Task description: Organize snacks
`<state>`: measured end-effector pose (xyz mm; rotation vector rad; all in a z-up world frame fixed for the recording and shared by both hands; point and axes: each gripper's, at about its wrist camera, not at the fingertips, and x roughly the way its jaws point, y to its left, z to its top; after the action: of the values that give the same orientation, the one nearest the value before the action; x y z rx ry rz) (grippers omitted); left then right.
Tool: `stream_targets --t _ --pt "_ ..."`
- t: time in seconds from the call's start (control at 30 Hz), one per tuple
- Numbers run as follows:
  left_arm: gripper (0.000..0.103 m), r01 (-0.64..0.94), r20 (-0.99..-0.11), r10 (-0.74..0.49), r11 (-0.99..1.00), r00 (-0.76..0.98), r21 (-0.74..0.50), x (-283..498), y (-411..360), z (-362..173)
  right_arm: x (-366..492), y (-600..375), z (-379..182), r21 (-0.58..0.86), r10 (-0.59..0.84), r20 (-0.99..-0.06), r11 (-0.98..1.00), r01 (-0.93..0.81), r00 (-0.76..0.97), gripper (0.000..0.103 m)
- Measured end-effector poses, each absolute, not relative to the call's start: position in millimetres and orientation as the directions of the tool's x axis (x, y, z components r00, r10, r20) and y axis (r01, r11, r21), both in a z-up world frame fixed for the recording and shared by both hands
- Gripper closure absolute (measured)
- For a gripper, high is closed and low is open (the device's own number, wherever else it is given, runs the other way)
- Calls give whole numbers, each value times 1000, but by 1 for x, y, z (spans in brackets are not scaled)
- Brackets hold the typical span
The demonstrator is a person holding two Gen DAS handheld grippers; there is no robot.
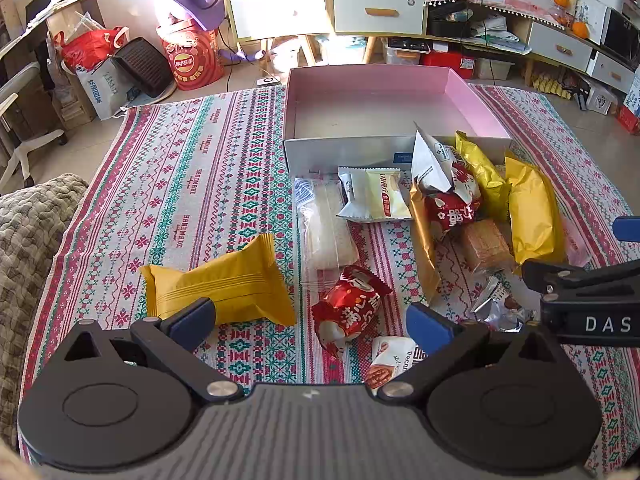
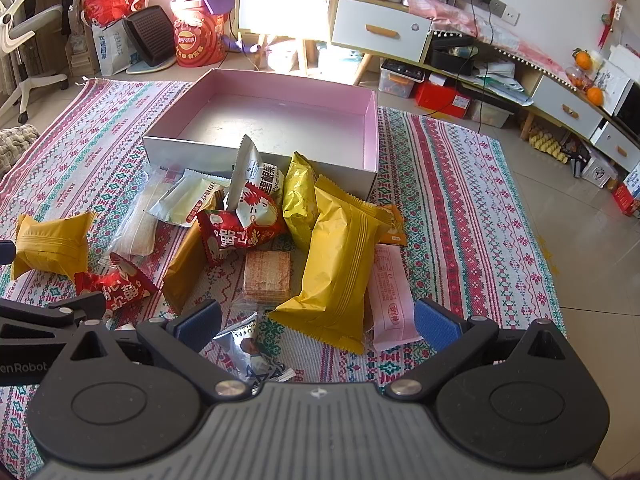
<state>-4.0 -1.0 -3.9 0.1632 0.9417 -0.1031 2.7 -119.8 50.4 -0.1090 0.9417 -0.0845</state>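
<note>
- Claw status: left claw (image 1: 312, 322) and right claw (image 2: 318, 326) both spread apart, holding nothing, hovering above the snacks.
- Snacks: scattered on the patterned cloth (image 1: 192, 168), in front of the pink box (image 2: 280, 120), which holds none yet.
- Step: likely approach; next move calls for lowering onto one packet, perhaps the yellow packet (image 2: 340, 268).
- Room: cluttered shelving beyond.

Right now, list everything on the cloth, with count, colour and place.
box: one, pink inside, empty, far end of the cloth
yellow packs: several; one apart at left, the rest piled before the box
red packs: two, one in the pile, one nearer the left gripper
wafers: one clear pack, mid pile
pink pack: one, right of the pile
silver wrapper: one, nearest
left gripper: open
right gripper: open
</note>
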Motion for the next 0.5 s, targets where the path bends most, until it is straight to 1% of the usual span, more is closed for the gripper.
stream_targets --t 0.37,0.5 --pt "0 161 -812 -19 983 583 92 -4 0 -4 2 -120 50 -131 -122 -803 991 27 584 0" --pt "0 172 -817 -30 982 575 85 0 4 -4 2 -128 54 -110 -111 -798 993 38 592 0"
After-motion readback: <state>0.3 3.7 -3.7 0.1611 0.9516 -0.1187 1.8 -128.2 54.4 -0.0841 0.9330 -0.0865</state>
